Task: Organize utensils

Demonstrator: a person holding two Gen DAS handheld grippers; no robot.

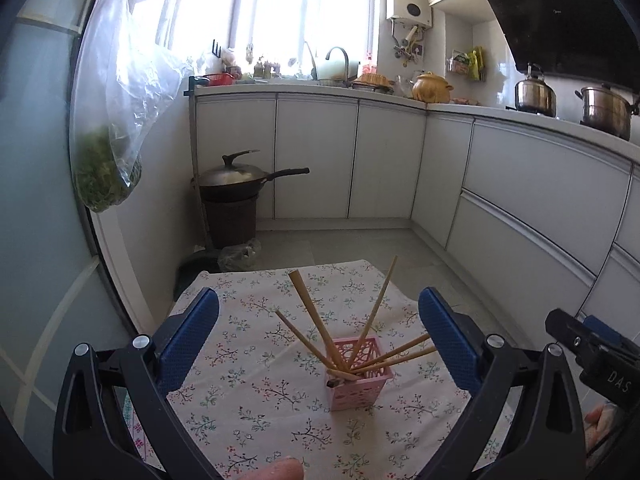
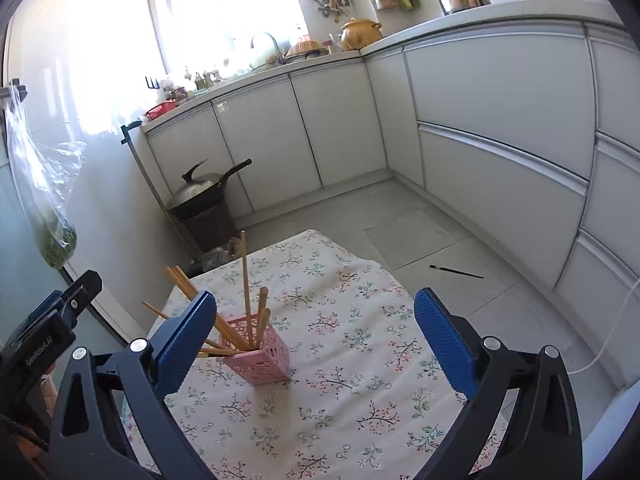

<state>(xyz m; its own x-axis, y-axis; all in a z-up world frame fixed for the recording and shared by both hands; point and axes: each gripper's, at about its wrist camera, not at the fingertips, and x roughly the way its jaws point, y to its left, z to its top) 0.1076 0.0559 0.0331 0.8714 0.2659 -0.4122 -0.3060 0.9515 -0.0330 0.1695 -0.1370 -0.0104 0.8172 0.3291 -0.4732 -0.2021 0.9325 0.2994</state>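
- The pink holder (image 1: 357, 376) stands upright on the floral tablecloth (image 1: 260, 400), with the wooden chopsticks (image 1: 312, 320) fanned out inside it.
- The left gripper (image 1: 319, 340) and right gripper (image 2: 315, 340) both have jaws spread wide, holding nothing.
- 1 dark stick (image 2: 456, 271) lies on the floor tiles (image 2: 400, 240); apart from that, sorting looks nearly finished.

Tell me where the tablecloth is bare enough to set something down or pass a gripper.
The tablecloth is bare to the right of the pink holder, out to its floor-side edge, and in front of it toward the cameras. It is crowded over and left of the holder, where the chopsticks fan outward. Both grippers are open, holding nothing.
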